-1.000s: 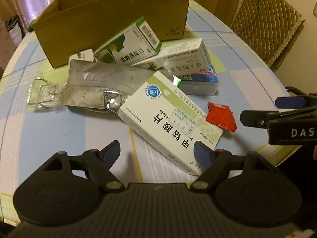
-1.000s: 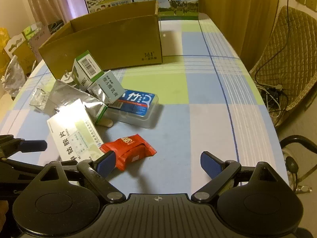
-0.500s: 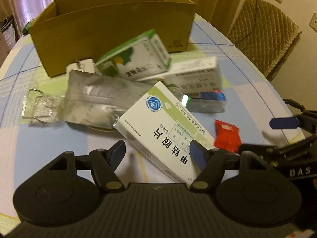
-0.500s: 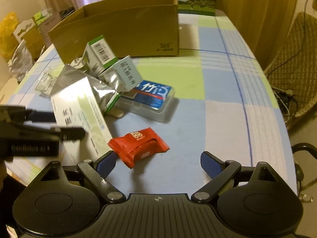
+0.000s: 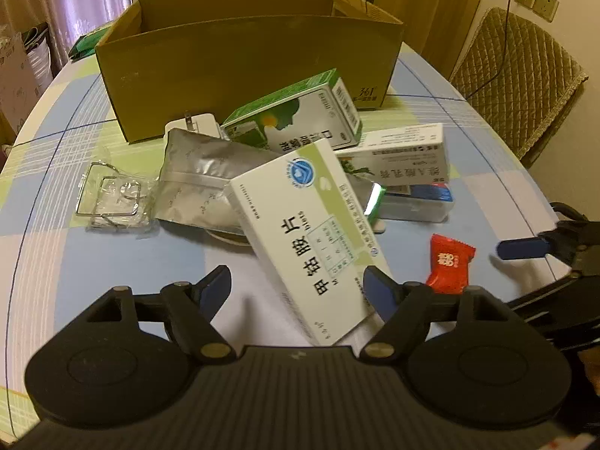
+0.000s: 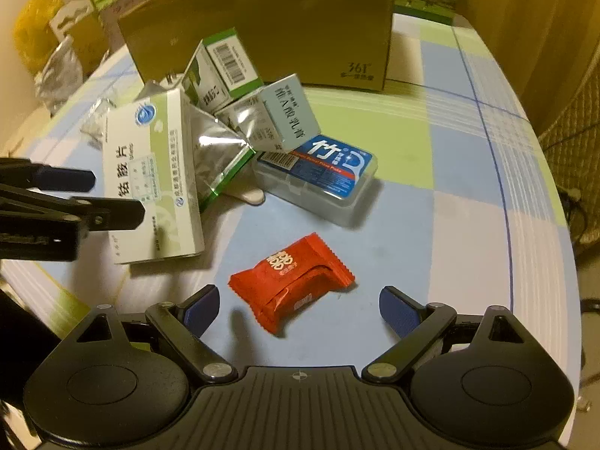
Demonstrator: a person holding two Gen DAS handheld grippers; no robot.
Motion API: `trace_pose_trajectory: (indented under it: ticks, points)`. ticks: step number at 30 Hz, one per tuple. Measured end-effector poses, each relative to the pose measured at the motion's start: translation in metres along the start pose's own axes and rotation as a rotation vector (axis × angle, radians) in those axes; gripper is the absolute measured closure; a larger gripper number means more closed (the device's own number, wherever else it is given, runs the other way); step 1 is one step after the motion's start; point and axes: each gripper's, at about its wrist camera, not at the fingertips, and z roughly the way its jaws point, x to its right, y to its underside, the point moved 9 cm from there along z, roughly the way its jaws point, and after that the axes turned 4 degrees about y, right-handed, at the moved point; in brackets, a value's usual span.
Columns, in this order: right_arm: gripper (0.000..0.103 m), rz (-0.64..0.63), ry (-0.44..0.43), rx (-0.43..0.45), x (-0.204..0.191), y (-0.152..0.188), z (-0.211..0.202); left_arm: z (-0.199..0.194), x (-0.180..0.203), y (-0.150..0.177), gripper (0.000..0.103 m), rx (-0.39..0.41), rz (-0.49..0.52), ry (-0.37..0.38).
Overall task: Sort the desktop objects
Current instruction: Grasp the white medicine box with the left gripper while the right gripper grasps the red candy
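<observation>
1. The right gripper (image 6: 296,309) has its jaws wide apart, holding nothing; the red candy packet (image 6: 292,281) lies flat on the counter (image 6: 468,232) just ahead of them, between the two fingertips' lines.
2. The left gripper (image 5: 298,287) also has jaws spread wide; the near end of the white medicine box (image 5: 311,236) sits between its fingertips, the right fingertip close against the box edge, but the box is not clamped.
3. The counter wears a cloth checked in blue, green and white, rounded at its edge.
4. Behind the white box lies a pile: a silver foil pouch (image 5: 202,183), a clear blister pack with a wire hook (image 5: 116,198), a green-and-white box (image 5: 300,120) tilted atop, a second white box (image 5: 401,157), and a clear case with a blue label (image 6: 318,172).
5. Beyond the pile stands an open cardboard box (image 5: 247,60), upright.
6. Farther off: a quilted chair (image 5: 521,78) at the right, curtains (image 5: 75,3), milk cartons behind the cardboard box, and a wall socket with a plug.
7. Against a second ago, both grippers have come forward: the candy, formerly beside the right gripper's left fingertip, is now centred, and the white box has moved in between the left jaws.
</observation>
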Motion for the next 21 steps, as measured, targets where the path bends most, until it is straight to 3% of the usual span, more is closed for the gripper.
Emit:
trace_pose_trajectory:
  ticks: [9, 14, 21]
  points:
    - [0.026, -0.098, -0.005, -0.034, -0.007, 0.000, 0.019, 0.005, 0.007, -0.001, 0.021, 0.000, -0.001, -0.001]
    - [0.046, -0.096, 0.002, -0.008, -0.005, -0.003, 0.017, 0.012, 0.014, -0.004, 0.015, 0.009, -0.030, 0.003]
    - [0.052, -0.060, 0.004, 0.015, 0.002, -0.006, 0.012, 0.029, 0.021, -0.007, 0.018, -0.004, 0.009, -0.070]
